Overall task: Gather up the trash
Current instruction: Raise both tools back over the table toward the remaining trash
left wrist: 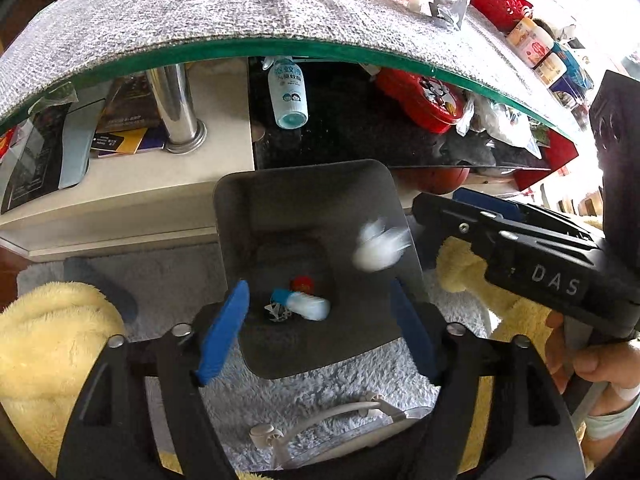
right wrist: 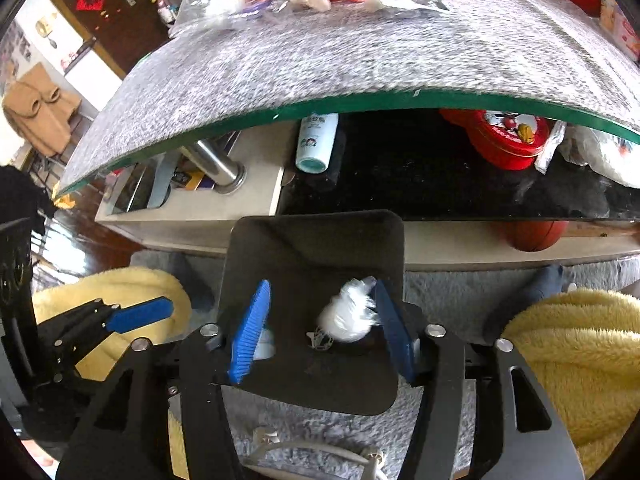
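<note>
The right hand-held gripper (right wrist: 320,328) is held with jaws parted above the dark grey plastic bin (right wrist: 316,248), and the crumpled white tissue (right wrist: 348,312), blurred, is released between them over the opening. The left hand-held gripper (left wrist: 316,320) is likewise spread and empty. Both should be kept centred over the bin until the tissue has dropped inside.

Open bin mouth below, table edge close behind

The dark bin (left wrist: 304,208) stands open-topped on the grey rug (left wrist: 320,388), its mouth unobstructed from above. The glass table edge (left wrist: 280,46) overhangs just beyond it; yellow fleece (right wrist: 580,352) flanks both sides, and a white cable (left wrist: 340,412) lies on the near rug.
</note>
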`<state>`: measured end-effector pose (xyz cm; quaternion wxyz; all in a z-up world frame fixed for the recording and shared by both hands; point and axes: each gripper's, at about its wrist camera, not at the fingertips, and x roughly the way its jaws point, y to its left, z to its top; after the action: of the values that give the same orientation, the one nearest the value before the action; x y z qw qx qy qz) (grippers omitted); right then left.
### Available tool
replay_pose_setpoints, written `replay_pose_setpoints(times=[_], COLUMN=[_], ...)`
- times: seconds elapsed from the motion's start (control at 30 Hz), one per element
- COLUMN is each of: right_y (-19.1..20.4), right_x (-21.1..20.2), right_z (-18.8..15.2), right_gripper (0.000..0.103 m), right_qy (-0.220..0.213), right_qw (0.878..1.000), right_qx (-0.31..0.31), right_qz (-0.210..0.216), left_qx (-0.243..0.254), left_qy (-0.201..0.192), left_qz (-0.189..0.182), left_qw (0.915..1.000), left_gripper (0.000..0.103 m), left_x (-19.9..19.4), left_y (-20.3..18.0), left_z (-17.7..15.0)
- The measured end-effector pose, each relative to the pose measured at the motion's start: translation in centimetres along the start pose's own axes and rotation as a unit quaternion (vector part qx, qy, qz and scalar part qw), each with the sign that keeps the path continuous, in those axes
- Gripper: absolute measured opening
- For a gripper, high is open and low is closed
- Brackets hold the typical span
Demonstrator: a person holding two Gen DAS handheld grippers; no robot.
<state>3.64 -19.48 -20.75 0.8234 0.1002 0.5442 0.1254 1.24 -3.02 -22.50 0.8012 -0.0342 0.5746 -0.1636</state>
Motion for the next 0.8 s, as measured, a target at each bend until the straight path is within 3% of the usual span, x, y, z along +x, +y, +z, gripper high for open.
replay_pose_setpoints(times=[0.07,0.2,0.3,0.8], right_y=[-0.4,-1.2,-2.0,-3.5], right_x=[-0.5,-2.1,-3.6,-8.0], right_z=[0.3,1.1,1.9,7.2], right_gripper=[0.060,0.086,0.095,0.097], right_qy=[-0.007,-0.032,-0.054,-0.125], right_qw=[1.000,0.999,0.997,0.990], right_qx=[0.007,0.010,0.018,0.024], right_qz=[-0.004,-0.030,-0.045,-0.061], left_qx=[0.001,0.001,-0.001,-0.004], left_qy=[-0.002,-0.012,-0.024,-0.108], left_qz=[0.002,0.017,0.030,0.053], left_qw=[1.0000,0.9998,0.9992,0.9927], left_gripper=[0.080,0.091,0.093,0.095], left_x=[-0.1,-0.8,-1.8,-8.1], left_y=[0.1,0.5,0.9,2.2], left_z=[0.1,0.4,0.9,6.7])
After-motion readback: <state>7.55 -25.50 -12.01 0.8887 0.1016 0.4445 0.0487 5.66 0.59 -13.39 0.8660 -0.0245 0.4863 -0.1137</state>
